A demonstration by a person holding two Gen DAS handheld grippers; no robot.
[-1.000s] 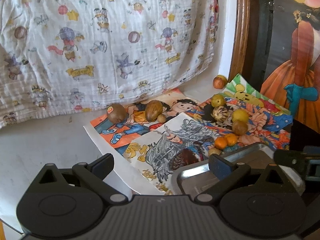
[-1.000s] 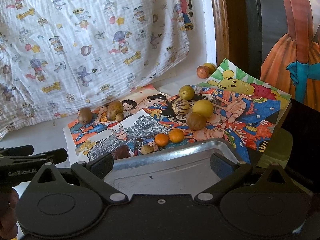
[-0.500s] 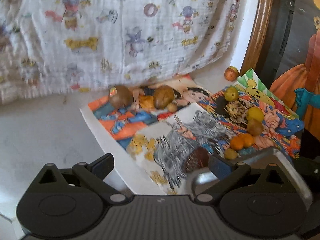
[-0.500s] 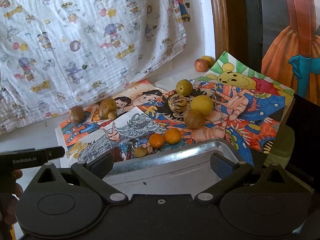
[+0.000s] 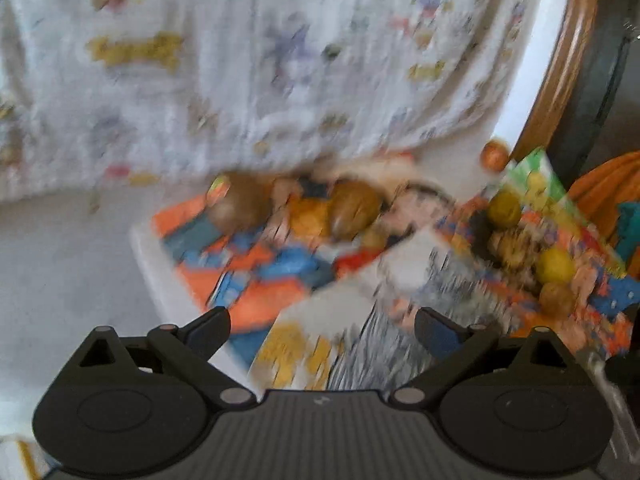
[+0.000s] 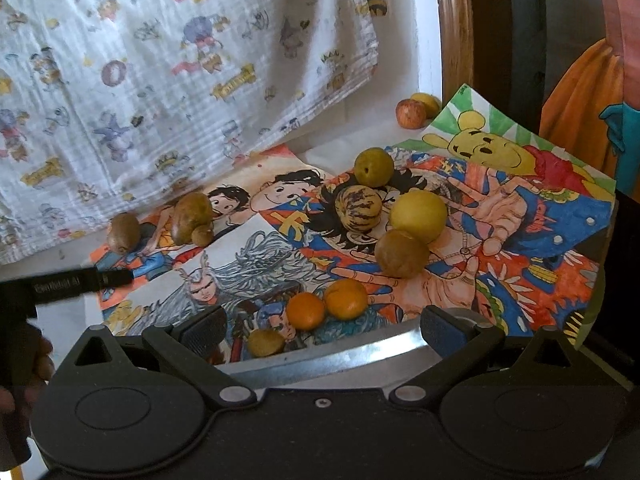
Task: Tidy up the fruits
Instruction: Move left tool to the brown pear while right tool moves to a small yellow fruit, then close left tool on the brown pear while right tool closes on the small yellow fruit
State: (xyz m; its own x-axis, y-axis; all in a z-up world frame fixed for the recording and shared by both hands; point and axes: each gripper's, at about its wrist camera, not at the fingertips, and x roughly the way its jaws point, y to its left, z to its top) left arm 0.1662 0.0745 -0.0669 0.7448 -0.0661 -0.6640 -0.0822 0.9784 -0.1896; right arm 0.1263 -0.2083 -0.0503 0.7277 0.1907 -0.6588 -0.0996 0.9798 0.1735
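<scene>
on the coloured cartoon drawings [image 6: 500,216] spread over the white surface, the fruits are being shown loose and ungathered. two small orange fruits [image 6: 326,306] are lying side by side and touching, just beyond the near metal tray [image 6: 320,364], with a small yellowish fruit [image 6: 265,342] just beside them at the tray's rim. further back, a brown round fruit [image 6: 401,253] is resting against a yellow round fruit [image 6: 418,216], a striped fruit [image 6: 357,208] is sitting just beside those, and a green-yellow fruit [image 6: 374,167] is lying behind it. to the left, well apart, a brown kiwi-like fruit [image 6: 125,232] and a larger brown fruit [image 6: 192,216] are being seen near the hanging patterned cloth [image 6: 160,80]. a reddish fruit [image 6: 411,114] is lying at the back beside the wooden frame [image 6: 454,24].

the right gripper [image 6: 322,326] is being held above the tray with its fingers wide apart and nothing between them. the left gripper [image 5: 322,326] is likewise being held with its fingers spread and nothing gripped; its view is being blurred by motion, though the two brown fruits are being made out ahead of it. from the right wrist view, the left gripper's dark finger is appearing at the left edge, with part of a hand [image 6: 24,364] around its handle.
</scene>
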